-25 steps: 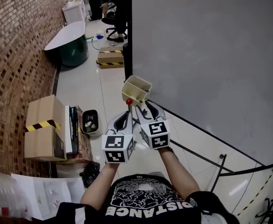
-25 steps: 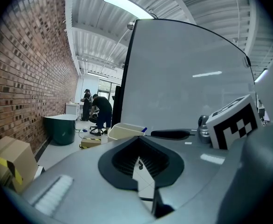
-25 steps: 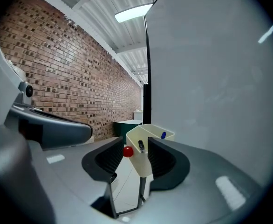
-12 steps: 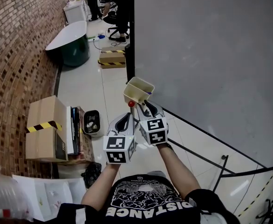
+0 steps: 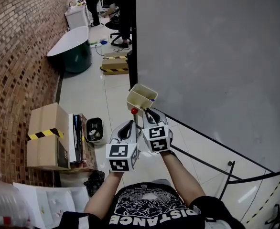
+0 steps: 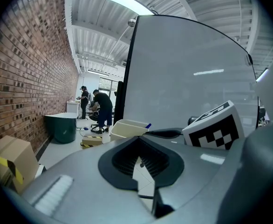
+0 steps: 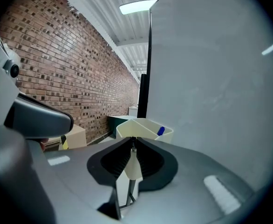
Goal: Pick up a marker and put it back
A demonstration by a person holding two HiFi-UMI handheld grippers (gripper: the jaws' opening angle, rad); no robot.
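A cream marker holder [image 5: 141, 97] hangs on the whiteboard, with a blue marker [image 7: 160, 131] standing in it. My right gripper [image 5: 145, 111] reaches just under the holder's near corner. Its jaws have just been closing. In the right gripper view [image 7: 133, 148] a pale marker barrel [image 7: 134, 167] sits pinched between the pads, its dark far end at the tips. A red cap [image 5: 134, 110] shows beside those tips. The left gripper [image 5: 130, 123] hangs back, lower and to the left. Its jaws [image 6: 139, 160] are drawn to a thin slit with nothing in them.
The whiteboard [image 5: 211, 56] fills the right side, its stand legs [image 5: 226, 168] on the tiled floor. Cardboard boxes [image 5: 47, 137] and a small bin [image 5: 93, 129] sit by the brick wall [image 5: 16, 56]. A dark tub [image 5: 75, 46] and people [image 5: 116, 4] are farther back.
The right gripper's jaws went from wide apart to drawn in under the holder, and it edged slightly closer to the holder. The left gripper stayed put.
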